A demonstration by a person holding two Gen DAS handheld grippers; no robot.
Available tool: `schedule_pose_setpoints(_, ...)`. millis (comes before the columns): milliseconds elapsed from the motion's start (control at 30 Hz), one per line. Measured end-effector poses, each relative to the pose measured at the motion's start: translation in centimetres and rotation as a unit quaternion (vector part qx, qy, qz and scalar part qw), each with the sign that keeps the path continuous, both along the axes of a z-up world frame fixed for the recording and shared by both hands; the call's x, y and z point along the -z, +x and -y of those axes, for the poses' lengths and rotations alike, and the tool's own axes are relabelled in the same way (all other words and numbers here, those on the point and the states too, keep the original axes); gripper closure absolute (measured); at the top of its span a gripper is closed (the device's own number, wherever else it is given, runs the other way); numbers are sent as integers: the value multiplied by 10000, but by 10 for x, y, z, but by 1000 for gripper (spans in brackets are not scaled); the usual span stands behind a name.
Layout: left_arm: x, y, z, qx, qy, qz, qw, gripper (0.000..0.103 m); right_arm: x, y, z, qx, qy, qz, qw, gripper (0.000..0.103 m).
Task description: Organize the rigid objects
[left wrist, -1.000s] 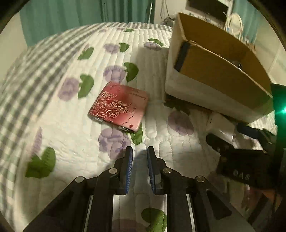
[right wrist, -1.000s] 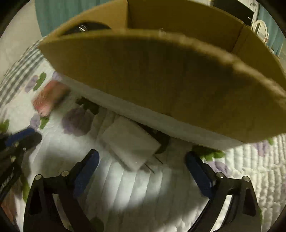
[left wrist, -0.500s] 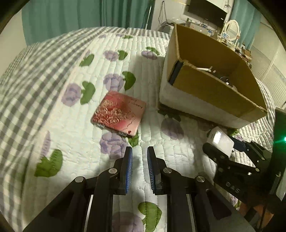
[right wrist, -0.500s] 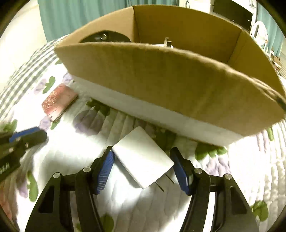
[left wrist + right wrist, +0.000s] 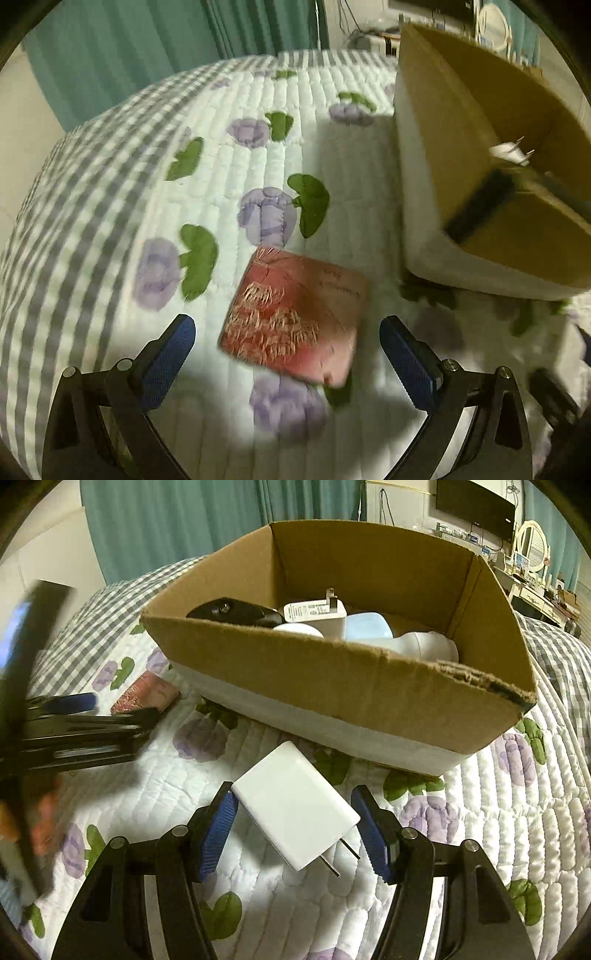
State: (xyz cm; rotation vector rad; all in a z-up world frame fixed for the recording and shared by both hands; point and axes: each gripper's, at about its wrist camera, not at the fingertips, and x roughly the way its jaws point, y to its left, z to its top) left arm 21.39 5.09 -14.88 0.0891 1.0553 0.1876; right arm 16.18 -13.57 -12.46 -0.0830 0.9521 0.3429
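My left gripper point(image 5: 286, 354) is tilting steeply down over the quilted floral bedspread point(image 5: 258, 122), its jaws opening wide around, but not touching, the flat red rose-embossed case point(image 5: 295, 314). That case is lying flat on the bed, its long axis running up and slightly right in the left wrist view, just left of the open brown cardboard box point(image 5: 369, 672). My right gripper point(image 5: 295, 830) is angling down too, jaws clamping the flat white plug-in charger point(image 5: 295, 805) by its sides, prongs pointing back toward me and to the right. The charger is hanging just in front of the box's near wall. Inside the box are lying another white charger point(image 5: 317, 614), a black object point(image 5: 229, 613) and pale rounded things.
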Motion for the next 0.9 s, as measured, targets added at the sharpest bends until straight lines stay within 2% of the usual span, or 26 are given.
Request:
schedule_pose_setpoints(67,11,11,-2,-4,-47,-131,9999,2,-4,-2,13,-14,39,-32,10000,40)
schedule_pose_setpoints(133,14,15,-5,-63,-153,-76,9998,6,-3,-1,16,-20,50,-80,10000,40)
schedule_pose_setpoints(167,11,14,-6,-56,-246,-34,9997,17,-2,0,16,-24,50,-110,9999,40)
schedule_pose_setpoints(200,9,13,-5,-28,-282,5,9996,24,-1,1,15,-28,45,-139,9999,40)
schedule_pose_setpoints(333,0,-4,2,167,-328,8,9993,28,-1,0,17,-32,37,-159,9999,40)
schedule_pose_setpoints(467,-11,-32,2,118,-710,112,9973,29,-11,-10,21,-13,57,-78,10000,40)
schedule_pose_setpoints(533,-20,-47,6,130,-780,206,9967,29,-18,-19,27,-24,85,-42,10000,40)
schedule_pose_setpoints(700,-62,-81,21,321,-793,541,9949,29,-48,-44,33,-63,61,223,9997,40)
schedule_pose_setpoints(900,-142,-83,48,801,-846,1246,9854,29,-120,-55,47,-53,49,901,9959,40)
